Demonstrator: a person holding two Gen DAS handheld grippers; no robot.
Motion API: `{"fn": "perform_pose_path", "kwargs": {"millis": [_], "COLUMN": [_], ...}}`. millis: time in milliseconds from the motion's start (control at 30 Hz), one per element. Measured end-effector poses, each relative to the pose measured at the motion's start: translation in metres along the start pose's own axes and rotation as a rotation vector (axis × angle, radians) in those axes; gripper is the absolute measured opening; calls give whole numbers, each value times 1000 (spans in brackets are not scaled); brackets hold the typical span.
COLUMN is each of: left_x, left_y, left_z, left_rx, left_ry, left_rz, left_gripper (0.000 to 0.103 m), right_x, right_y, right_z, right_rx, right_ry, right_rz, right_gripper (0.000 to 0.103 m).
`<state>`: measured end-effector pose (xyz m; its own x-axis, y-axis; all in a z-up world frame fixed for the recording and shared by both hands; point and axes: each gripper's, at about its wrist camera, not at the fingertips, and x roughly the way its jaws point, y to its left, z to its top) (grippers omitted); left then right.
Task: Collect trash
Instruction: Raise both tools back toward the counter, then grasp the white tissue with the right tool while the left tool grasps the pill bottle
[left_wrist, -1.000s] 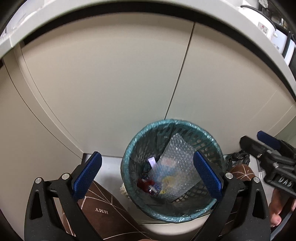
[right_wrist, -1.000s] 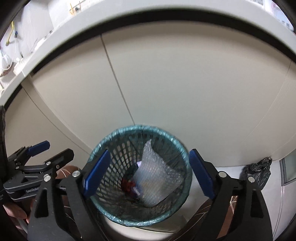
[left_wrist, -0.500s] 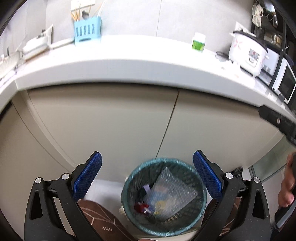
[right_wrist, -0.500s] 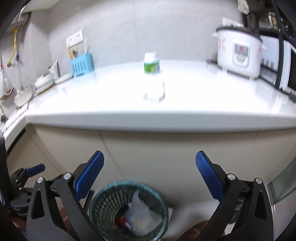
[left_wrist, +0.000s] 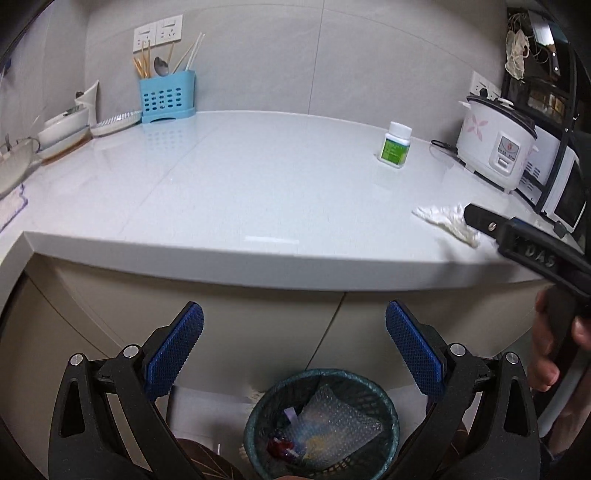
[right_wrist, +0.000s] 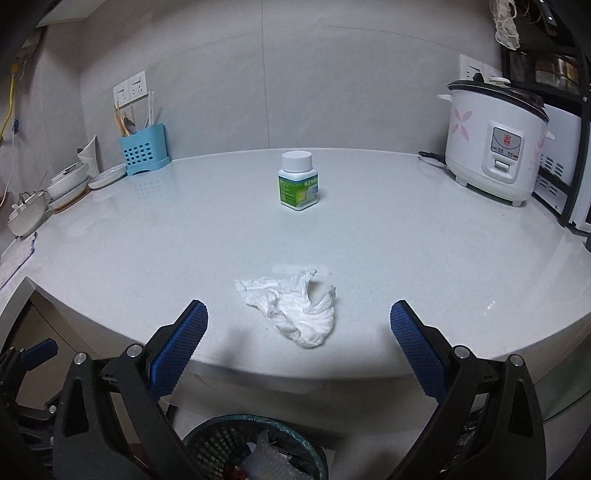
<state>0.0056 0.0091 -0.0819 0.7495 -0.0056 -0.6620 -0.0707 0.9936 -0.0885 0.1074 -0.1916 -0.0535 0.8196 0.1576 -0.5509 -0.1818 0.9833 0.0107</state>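
jaws of the right gripper (right_wrist: 297, 332) stand wide and empty, levelled at one crumpled white paper tissue (right_wrist: 291, 306) near the front edge of the white tabletop (right_wrist: 147, 236). one green-labelled white pill bottle (right_wrist: 298, 181) stands farther back. left gripper (left_wrist: 293, 347), jaws also wide and empty, hangs lower, above one dark green mesh wastebasket (left_wrist: 321, 424) on the floor, holding bubble wrap.

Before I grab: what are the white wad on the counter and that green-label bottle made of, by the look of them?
The white wad looks like soft crumpled tissue or paper towel: matte, thin creased folds, ragged edge. The green-label bottle looks like rigid white plastic with a smooth screw cap and a glossy printed label, though the view cannot fully rule out another material.
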Motion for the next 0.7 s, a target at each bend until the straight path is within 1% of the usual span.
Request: {"fn": "perform_pose_path", "kwargs": {"millis": [33, 100, 167, 200, 267, 300, 367, 400, 433, 467, 533, 567, 700], "left_x": [2, 4, 7, 10, 14, 17, 21, 23, 26, 29, 34, 37, 49], "left_y": [0, 0, -2, -2, -3, -5, -8, -9, -12, -14, -21, -25, -43], "left_z": [4, 12, 20, 23, 30, 34, 40, 43, 47, 50, 57, 61, 81], "left_rx": [2, 6, 12, 11, 11, 11, 14, 16, 17, 20, 30, 34, 52], "left_ry": [-1, -7, -12, -12, -12, -13, -14, -14, -14, -13, -14, -15, -26], "left_rz": [0, 0, 2, 2, 0, 0, -4, -6, -7, -9, -11, -12, -28], "left_gripper": [97, 97, 97, 97, 97, 97, 97, 97, 97, 97, 97, 97, 97], "right_x": [5, 16, 26, 31, 37, 39, 40, 39, 40, 39, 37, 36, 27], "right_y": [1, 3, 3, 3, 4, 4, 3, 2, 1, 0, -2, -4, -13], "right_z": [0, 1, 1, 0, -1, -1, -1, 0, 0, 1, 2, 3, 8], "right_rx": [-3, -12, -15, -17, -22, -22, -26, -28, -28, -27, -29, -31, -27], "right_ry": [5, 18, 45, 60, 79, 86, 79, 77, 79, 78, 73, 72, 51], "right_rz": [-2, -10, -6, 0, 4, 7, 1, -1, 6, 12, 30, 33, 32], "right_gripper": [95, 90, 78, 74, 59, 56, 41, 37, 29, 23, 17, 15, 14]}}
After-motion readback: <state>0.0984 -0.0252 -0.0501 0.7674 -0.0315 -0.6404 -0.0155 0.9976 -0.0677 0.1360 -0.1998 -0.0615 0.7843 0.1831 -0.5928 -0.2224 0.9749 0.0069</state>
